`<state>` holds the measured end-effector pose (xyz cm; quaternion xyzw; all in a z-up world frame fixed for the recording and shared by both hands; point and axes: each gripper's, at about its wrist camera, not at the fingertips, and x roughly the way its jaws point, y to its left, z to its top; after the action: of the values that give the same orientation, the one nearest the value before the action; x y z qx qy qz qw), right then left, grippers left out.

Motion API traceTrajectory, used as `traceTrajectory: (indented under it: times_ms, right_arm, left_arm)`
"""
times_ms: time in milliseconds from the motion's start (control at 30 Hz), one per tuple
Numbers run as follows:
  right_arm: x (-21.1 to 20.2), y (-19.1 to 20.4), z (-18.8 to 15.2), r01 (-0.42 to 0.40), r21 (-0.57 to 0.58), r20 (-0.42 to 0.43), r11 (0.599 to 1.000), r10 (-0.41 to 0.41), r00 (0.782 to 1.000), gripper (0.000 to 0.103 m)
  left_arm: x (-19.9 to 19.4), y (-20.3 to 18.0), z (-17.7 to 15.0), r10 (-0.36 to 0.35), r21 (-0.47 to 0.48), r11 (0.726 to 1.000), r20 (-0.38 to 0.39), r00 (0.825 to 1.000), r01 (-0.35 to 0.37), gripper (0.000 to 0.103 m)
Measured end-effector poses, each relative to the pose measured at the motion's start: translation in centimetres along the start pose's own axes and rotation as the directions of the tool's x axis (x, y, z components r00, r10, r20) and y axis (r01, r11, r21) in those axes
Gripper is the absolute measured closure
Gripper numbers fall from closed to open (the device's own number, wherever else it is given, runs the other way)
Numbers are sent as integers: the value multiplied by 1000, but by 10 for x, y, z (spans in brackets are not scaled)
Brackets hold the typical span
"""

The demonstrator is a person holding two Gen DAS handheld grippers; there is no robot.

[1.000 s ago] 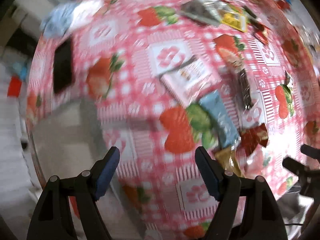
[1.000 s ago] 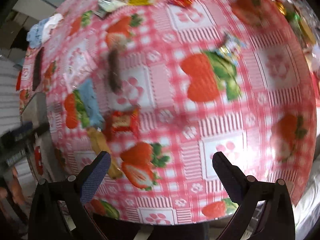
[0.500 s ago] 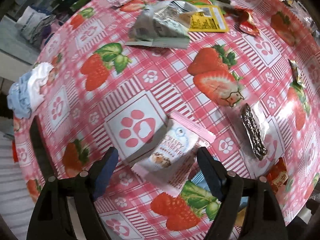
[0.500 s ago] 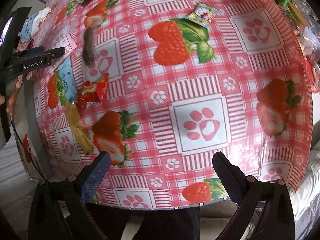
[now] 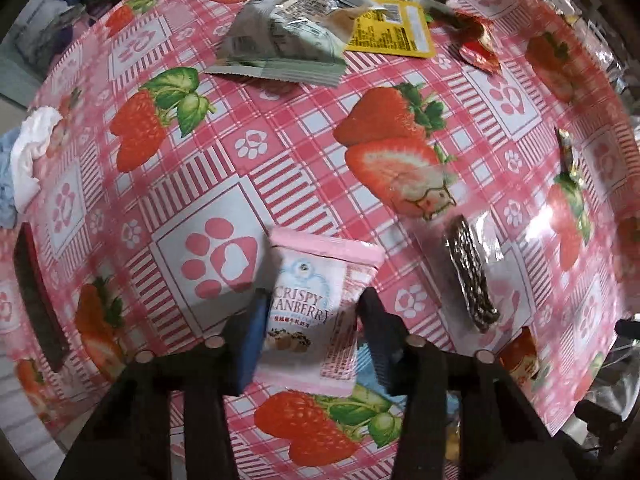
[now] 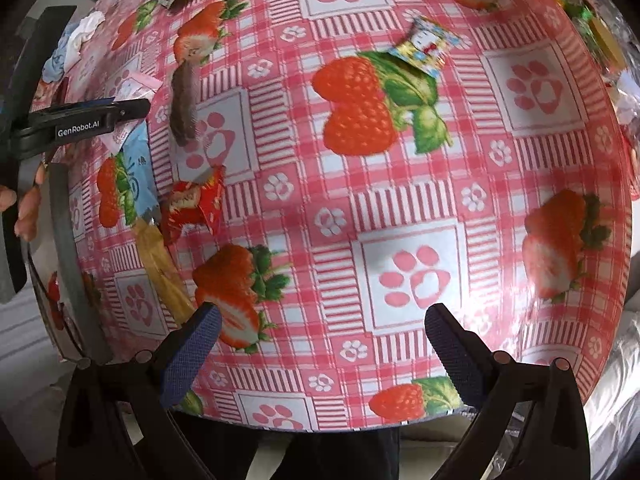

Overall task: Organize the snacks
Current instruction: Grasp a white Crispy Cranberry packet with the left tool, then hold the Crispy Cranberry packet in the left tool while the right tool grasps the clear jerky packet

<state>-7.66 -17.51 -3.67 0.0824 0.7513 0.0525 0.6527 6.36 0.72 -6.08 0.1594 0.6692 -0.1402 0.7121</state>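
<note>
A pink snack packet [image 5: 308, 280] printed "Crispy Cranberry" lies on the strawberry-patterned tablecloth [image 5: 248, 184]. My left gripper [image 5: 314, 332] points straight down over it. Its jaws are closing, and both blue pads touch the packet's lower sides. The right wrist view shows the same packet [image 6: 136, 82] at the far left, behind the left gripper's black finger [image 6: 92, 118]. My right gripper [image 6: 320, 344] hangs open above the near table edge with only tablecloth between its fingers.
A dark bar in clear wrap [image 5: 472, 276] lies right of the pink packet. A grey-green bag [image 5: 288, 40], a yellow packet [image 5: 392, 30] and red wrappers [image 5: 480, 46] sit at the far side. A blue packet [image 6: 138, 168], red packet [image 6: 196, 204], gold-brown packet [image 6: 160, 264] and colourful candy [image 6: 424, 46] lie nearby.
The left gripper has swung across the table and dropped over the pink packet, and its jaws have narrowed onto it. The right gripper has shifted only slightly and stays wide.
</note>
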Motion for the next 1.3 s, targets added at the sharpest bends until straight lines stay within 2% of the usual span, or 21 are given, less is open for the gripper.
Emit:
traceTrajectory:
  times_ms: [100, 233, 400, 500, 567, 700, 767, 933, 1033, 1200, 1300]
  right_arm:
    - [3, 13, 11, 10, -43, -6, 999, -10, 1000, 1]
    - [9, 28, 23, -10, -56, -23, 998, 8, 1000, 1]
    - [18, 27, 45, -126, 114, -45, 986, 131, 990, 1]
    - [23, 29, 60, -163, 205, -48, 965, 176, 983, 1]
    - [24, 33, 69, -148, 219, -42, 964, 161, 986, 1]
    - [21, 53, 81, -29, 93, -15, 995, 30, 999, 1]
    - [18, 60, 88, -17, 75, -5, 997, 17, 1000, 1]
    - [16, 75, 122, 17, 30, 21, 999, -18, 1000, 1]
    - [23, 88, 146, 37, -2, 19, 999, -37, 999, 1]
    - [39, 131, 179, 65, -98, 12, 993, -64, 998, 1]
    - [45, 151, 185, 116, -133, 4, 984, -116, 993, 9]
  left_arm:
    - [-3, 1, -10, 13, -37, 999, 0, 1000, -13, 59]
    - [-6, 14, -44, 39, -126, 991, -12, 999, -40, 59]
    - [-13, 18, -105, 64, -251, 965, -47, 997, -74, 59]
    - [-15, 14, -139, 60, -309, 948, -71, 996, -79, 59]
    - [-15, 10, -156, 52, -326, 942, -83, 995, -76, 59]
    - [-14, 4, -181, 35, -342, 938, -86, 996, -63, 59]
    - [-13, -1, -191, 26, -349, 936, -83, 996, -54, 58]
    - [-11, 6, -194, 18, -360, 932, -85, 996, -47, 57]
    - [-12, 25, -173, 14, -367, 929, -88, 996, -45, 57]
    - [-14, 32, -166, 9, -373, 927, -88, 996, -41, 56]
    - [-11, 33, -164, 5, -378, 925, -87, 996, -37, 56]
